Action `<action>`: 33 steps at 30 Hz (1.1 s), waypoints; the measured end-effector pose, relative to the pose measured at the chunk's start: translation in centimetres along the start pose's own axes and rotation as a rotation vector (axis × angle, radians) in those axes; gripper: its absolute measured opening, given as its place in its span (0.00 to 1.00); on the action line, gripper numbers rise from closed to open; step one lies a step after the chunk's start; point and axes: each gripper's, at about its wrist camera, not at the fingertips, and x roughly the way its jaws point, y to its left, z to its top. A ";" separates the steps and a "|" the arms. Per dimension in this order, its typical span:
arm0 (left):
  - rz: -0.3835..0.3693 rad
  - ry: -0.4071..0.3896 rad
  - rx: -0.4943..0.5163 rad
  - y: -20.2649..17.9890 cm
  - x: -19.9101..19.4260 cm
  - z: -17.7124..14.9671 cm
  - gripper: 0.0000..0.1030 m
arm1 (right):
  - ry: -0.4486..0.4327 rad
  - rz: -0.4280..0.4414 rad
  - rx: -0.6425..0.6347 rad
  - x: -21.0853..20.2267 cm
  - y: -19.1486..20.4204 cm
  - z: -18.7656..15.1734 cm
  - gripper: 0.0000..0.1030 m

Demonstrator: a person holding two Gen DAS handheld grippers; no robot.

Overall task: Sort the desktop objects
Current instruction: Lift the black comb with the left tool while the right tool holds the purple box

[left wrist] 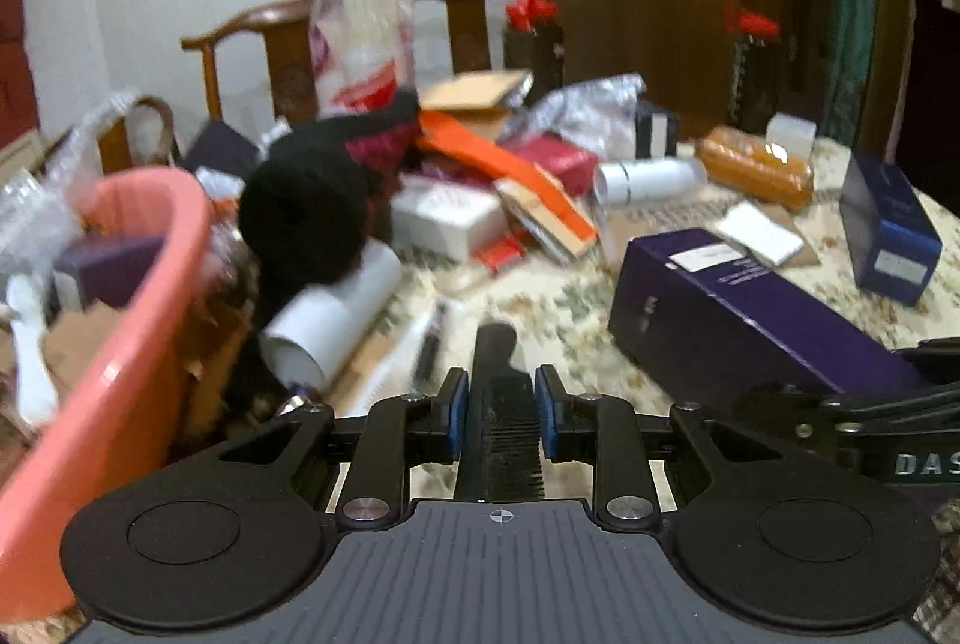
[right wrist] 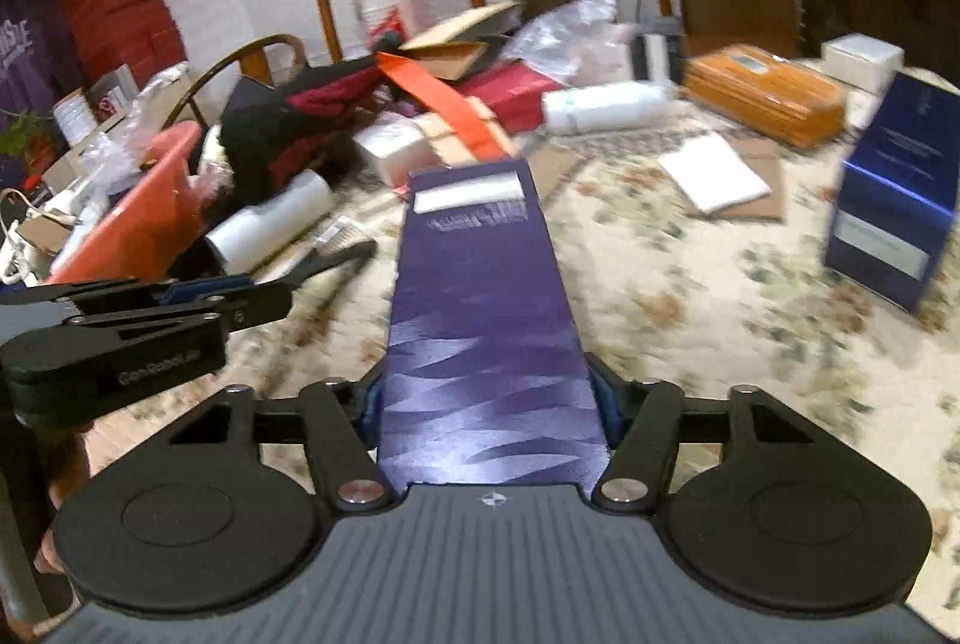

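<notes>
Desktop objects lie scattered over the flowered desk (right wrist: 690,284): boxes, white tubes, wrappers, a black and red knitted thing (left wrist: 312,200), with a pink basin (left wrist: 120,344) at the left edge already holding some odds and ends. We carry two of them now. Our left tongs (left wrist: 501,410) are pinched on a black comb (left wrist: 501,404), which stands on edge between the blue pads with its teeth down and its handle pointing forward, so the narrow body gives the pads flat sides to press on. In the right wrist view the comb juts out ahead of these tongs, near the white tube (right wrist: 270,224) beside the basin. Our right tongs (right wrist: 489,404) straddle the near end of a long purple box (right wrist: 486,320), a pad at each long side; we cannot tell whether the pads press on it yet. We judge that taking it across the width suits it, since the length would not fit. The basin, close to the left tongs, looks the likely place for the comb.
</notes>
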 end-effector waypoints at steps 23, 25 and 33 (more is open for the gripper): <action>-0.054 0.112 -0.065 2.6 2.7 -2.0 0.22 | 0.013 0.219 0.013 1.3 1.5 -0.3 0.62; -0.043 0.107 -0.070 2.5 2.5 -1.9 0.21 | -0.019 0.172 -0.041 0.8 2.1 -0.5 0.62; -0.043 0.017 -0.041 1.4 0.1 -1.6 0.21 | -0.023 0.116 -0.122 0.8 3.8 -1.6 0.63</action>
